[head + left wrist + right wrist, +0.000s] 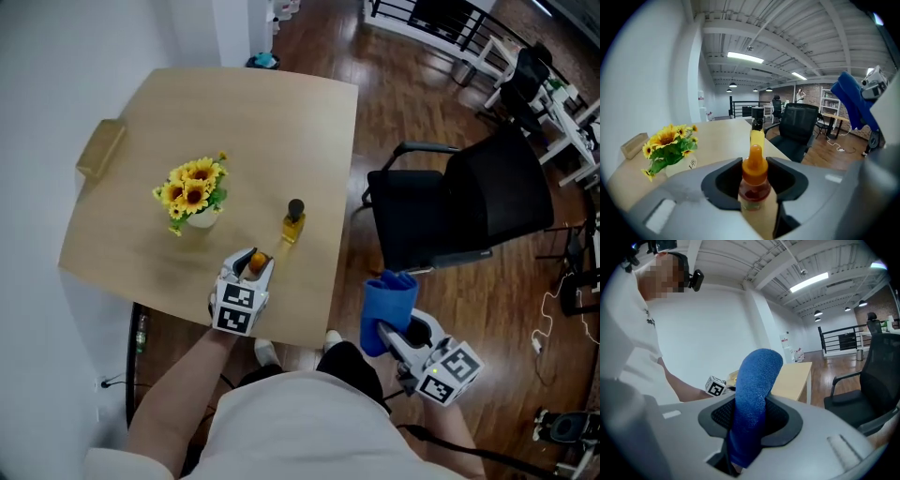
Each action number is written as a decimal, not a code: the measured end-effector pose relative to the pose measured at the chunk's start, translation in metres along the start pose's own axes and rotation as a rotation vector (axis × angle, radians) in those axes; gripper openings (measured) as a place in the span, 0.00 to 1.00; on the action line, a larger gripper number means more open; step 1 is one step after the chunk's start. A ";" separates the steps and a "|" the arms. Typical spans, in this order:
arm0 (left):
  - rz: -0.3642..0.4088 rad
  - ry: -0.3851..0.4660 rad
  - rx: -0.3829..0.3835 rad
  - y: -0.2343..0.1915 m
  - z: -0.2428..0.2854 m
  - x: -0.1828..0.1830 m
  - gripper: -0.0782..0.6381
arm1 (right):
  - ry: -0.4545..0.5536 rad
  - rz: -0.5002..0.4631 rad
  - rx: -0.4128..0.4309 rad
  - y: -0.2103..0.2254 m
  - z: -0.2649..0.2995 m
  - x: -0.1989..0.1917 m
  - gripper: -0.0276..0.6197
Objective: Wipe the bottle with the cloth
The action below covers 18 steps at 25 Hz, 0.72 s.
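Note:
A small bottle with an orange cap (257,263) (753,174) stands upright between the jaws of my left gripper (251,272) (754,185), which is shut on its body just above the table's front edge. My right gripper (392,336) (749,425) hangs off the table to the right, in front of the person's torso. It is shut on a blue cloth (386,302) (753,390) that sticks up out of the jaws. A second bottle with yellow liquid and a black cap (294,221) (757,129) stands free on the table (272,122), beyond the left gripper.
A white pot of sunflowers (192,195) (668,146) stands left of the black-capped bottle. A wooden block (100,148) (633,145) lies at the table's left edge. A black office chair (469,202) (799,125) stands by the table's right side.

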<state>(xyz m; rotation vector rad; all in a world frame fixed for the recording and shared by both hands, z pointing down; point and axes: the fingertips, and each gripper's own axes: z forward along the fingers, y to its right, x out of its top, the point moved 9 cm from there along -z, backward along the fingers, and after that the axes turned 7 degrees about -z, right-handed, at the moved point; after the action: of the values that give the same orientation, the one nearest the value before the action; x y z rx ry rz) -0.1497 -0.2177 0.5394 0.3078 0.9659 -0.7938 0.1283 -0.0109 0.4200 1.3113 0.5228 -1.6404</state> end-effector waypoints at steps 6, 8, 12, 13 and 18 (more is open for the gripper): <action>-0.101 0.059 -0.049 -0.004 -0.023 0.021 0.33 | -0.045 -0.024 0.089 0.006 0.023 0.008 0.26; -0.140 0.121 -0.107 0.002 -0.043 0.038 0.33 | -0.042 -0.046 0.127 0.015 0.032 0.018 0.26; -0.190 0.241 -0.263 0.022 -0.088 0.078 0.33 | -0.014 -0.092 0.217 0.023 0.059 0.046 0.26; -0.191 0.257 -0.300 0.028 -0.097 0.087 0.33 | -0.003 -0.123 0.251 0.021 0.068 0.057 0.26; -0.172 0.261 -0.441 0.060 -0.126 0.106 0.33 | 0.098 -0.275 0.439 -0.009 0.111 0.119 0.26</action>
<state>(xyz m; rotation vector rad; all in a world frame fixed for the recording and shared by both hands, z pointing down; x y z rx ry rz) -0.1502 -0.1548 0.3758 -0.0589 1.3965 -0.6828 0.0645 -0.1422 0.3463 1.7049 0.4281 -2.0029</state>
